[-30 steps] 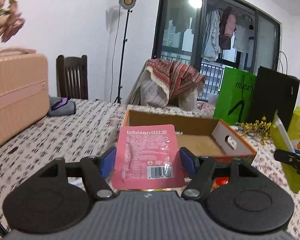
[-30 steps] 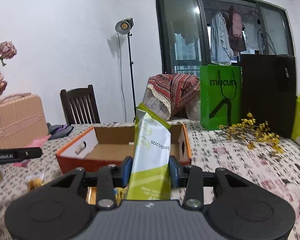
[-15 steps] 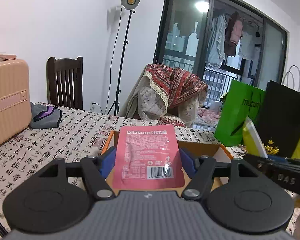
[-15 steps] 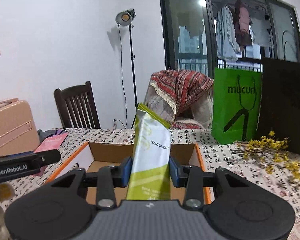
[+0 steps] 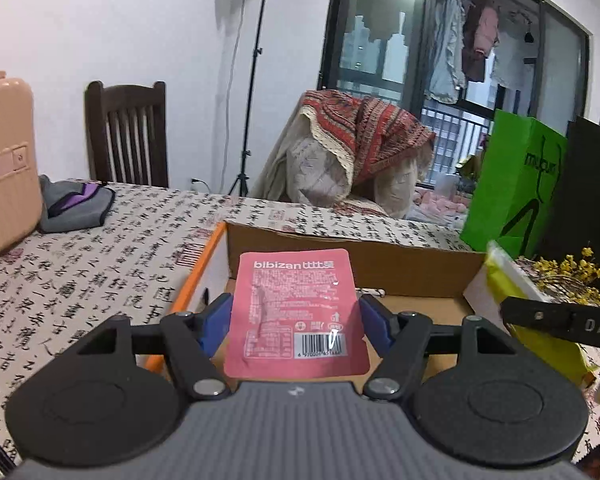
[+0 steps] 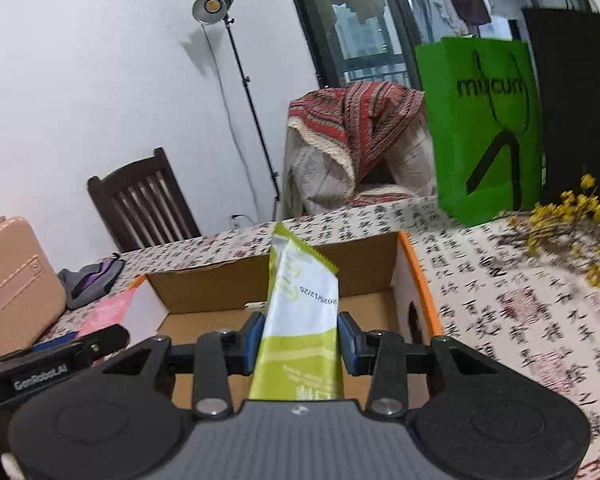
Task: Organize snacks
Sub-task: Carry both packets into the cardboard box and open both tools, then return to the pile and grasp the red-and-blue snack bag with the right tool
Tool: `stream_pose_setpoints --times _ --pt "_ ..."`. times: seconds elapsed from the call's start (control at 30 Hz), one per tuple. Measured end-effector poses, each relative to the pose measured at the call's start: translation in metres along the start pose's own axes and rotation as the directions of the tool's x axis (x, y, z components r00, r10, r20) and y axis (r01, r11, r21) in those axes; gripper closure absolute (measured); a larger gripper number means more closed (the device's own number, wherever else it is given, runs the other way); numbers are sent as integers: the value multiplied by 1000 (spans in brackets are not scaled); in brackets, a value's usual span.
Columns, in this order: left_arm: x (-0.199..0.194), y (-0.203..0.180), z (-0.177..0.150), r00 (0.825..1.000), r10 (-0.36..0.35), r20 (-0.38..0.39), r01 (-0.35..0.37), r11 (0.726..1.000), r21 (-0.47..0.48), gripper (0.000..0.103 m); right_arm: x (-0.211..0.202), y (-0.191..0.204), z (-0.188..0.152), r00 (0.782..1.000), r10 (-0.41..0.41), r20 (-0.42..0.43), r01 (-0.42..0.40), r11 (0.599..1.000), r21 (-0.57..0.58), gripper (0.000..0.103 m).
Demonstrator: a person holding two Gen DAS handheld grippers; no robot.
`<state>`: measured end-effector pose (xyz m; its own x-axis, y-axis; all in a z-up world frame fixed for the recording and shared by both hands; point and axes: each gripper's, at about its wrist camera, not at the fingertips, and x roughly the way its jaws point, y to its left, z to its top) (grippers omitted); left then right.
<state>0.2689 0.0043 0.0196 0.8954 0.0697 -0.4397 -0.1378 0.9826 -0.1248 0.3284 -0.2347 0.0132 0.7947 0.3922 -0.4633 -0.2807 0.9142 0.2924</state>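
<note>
My left gripper (image 5: 296, 320) is shut on a pink bibizan snack pouch (image 5: 296, 312) and holds it upright over the left part of an open cardboard box (image 5: 340, 252) with orange edges. My right gripper (image 6: 300, 340) is shut on a green and white snack packet (image 6: 300, 320), held upright over the same box (image 6: 360, 256). The green packet (image 5: 512, 300) and right gripper's finger show at the right of the left wrist view. The pink pouch (image 6: 108, 308) shows at the left of the right wrist view. The box floor that shows is bare.
The table has a calligraphy-print cloth (image 5: 100, 264). A pink suitcase (image 5: 4, 168) and grey pouch (image 5: 76, 204) stand at the left. A green paper bag (image 6: 480, 132), a black bag (image 6: 580, 100) and yellow dried flowers (image 6: 572, 220) stand at the right. Chairs stand behind the table.
Both grippers have moved forward and tilted down over the open box, each still holding its snack. The right gripper has come closer to the left one.
</note>
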Motion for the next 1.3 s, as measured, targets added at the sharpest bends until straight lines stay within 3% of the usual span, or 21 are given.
stream_pose_setpoints --times 0.07,0.13,0.17,0.23,0.3,0.33,0.53,0.6,0.87,1.3 --pt "0 0 -1 1000 16 0 -16 1000 4 25 2 -1 -1 1000 -9 -11 9 1000 -4 63" --pt "-2 0 -2 1000 15 13 -15 1000 3 7 1 0 -1 1000 -20 -11 20 1000 -6 61" --pt "-5 1 -1 1000 12 24 -12 1000 -1 3 -1 0 -1 1000 -25 -6 25 1000 -5 57" --pt "-10 2 0 999 6 38 -6 1000 -7 0 -7 -1 0 1000 -24 14 24 1000 -1 35" --pt "-13 1 0 999 4 41 -4 1000 -8 0 -12 -2 1 999 -19 38 19 1000 7 5" --pt "-14 1 1 999 9 42 -8 1000 -8 0 -15 -3 2 999 -14 50 14 1000 11 2" --pt "-21 -2 7 999 24 37 -23 1000 -5 0 -26 -4 8 998 -8 62 6 1000 20 0" --pt "-26 -2 11 998 58 6 -58 998 -19 0 -33 0 10 997 -8 76 7 1000 7 0" --pt "-53 10 16 997 63 -32 -65 997 -45 0 -77 27 13 996 4 88 2 997 -71 0" --pt "-122 35 -13 999 49 -12 -50 998 -36 0 -153 62 -47 996 29 83 -10 975 -222 0"
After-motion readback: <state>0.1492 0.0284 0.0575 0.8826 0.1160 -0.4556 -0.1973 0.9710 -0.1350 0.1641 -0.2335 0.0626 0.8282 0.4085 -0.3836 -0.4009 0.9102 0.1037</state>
